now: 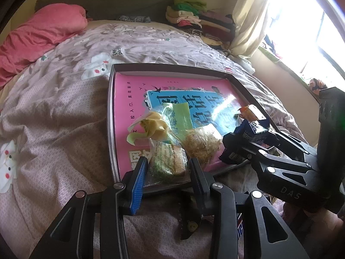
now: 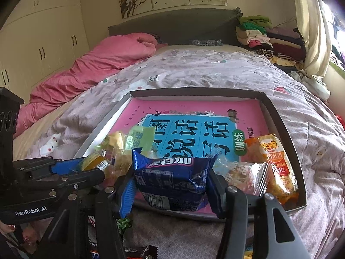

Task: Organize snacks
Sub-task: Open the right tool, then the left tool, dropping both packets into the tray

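Observation:
A shallow dark-rimmed box [image 1: 111, 99] with a pink and blue printed bottom lies on the bed; it also shows in the right wrist view [image 2: 278, 118]. My left gripper [image 1: 168, 168] is shut on a clear green-and-gold snack packet [image 1: 168, 159] over the box's near edge. My right gripper [image 2: 172, 185] is shut on a dark blue snack bag [image 2: 172, 174], also over the near edge; that bag shows in the left wrist view [image 1: 252, 129]. In the box lie a pale green wrapped snack [image 1: 159, 123], a clear-wrapped cake [image 1: 200, 142] and an orange rice-cracker packet [image 2: 276, 168].
The bed carries a purple patterned quilt [image 1: 64, 108] and a pink duvet [image 1: 38, 36] at the far left. Folded clothes [image 2: 269, 36] are stacked by the headboard at the right. More wrapped snacks [image 2: 138, 252] lie on the quilt below the grippers.

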{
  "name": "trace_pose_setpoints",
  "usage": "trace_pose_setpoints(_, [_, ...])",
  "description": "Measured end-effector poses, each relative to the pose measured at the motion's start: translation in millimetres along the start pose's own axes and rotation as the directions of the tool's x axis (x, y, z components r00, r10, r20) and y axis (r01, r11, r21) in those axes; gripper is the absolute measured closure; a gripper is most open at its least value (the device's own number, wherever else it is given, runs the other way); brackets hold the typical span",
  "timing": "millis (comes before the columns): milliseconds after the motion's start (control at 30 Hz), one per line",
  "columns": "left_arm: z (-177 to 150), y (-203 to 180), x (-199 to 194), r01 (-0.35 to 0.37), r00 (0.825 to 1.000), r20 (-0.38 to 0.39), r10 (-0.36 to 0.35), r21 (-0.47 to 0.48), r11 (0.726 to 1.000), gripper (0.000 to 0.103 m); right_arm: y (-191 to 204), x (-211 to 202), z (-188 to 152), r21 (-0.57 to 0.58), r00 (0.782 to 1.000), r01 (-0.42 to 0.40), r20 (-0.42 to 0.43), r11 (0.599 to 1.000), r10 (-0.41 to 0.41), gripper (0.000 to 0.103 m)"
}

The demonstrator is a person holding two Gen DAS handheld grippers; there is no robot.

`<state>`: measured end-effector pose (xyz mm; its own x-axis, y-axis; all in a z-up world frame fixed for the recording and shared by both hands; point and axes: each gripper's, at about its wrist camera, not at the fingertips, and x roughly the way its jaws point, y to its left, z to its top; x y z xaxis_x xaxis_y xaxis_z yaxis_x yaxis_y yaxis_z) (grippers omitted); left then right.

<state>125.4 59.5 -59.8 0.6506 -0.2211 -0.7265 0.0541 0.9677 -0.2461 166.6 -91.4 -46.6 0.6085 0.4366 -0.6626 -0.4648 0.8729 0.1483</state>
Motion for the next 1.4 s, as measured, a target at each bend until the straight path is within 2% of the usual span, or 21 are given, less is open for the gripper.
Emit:
trace_pose_setpoints(533, [0,0,0,-0.003,1.000,0.002,0.003,-0.001,1.000,0.062,0,-5,-4,-0.002,1.000,0.010,-0.005,1.000,-0.010,0.039])
trace_pose_setpoints(800, [-1,-1,-1,-0.007,1.000,0.003,0.007,0.002,1.000,0.061,-7,-9,-5,0.005,0.999,0.047,-0.003,0.999,-0.047,0.035])
trace_pose_setpoints(900, [-1,0,-1,-0.011,1.000,0.002,0.011,0.001,1.000,0.057,-12,-10,-4,0.019,0.998,0.056,0.004,0.998,-0.057,0.035])
trace_pose_setpoints(1267, [0,5,-2,-0.012,1.000,0.004,0.012,-0.006,1.000,0.056,-15,-16,-3,0.020,0.997,0.069,0.021,0.997,-0.069,0.032])
trace_pose_setpoints(1400, [0,6,-4,-0.004,1.000,0.003,0.004,-0.006,1.000,0.052,-16,-19,-5,0.026,0.998,0.068,0.016,0.997,-0.069,0.031])
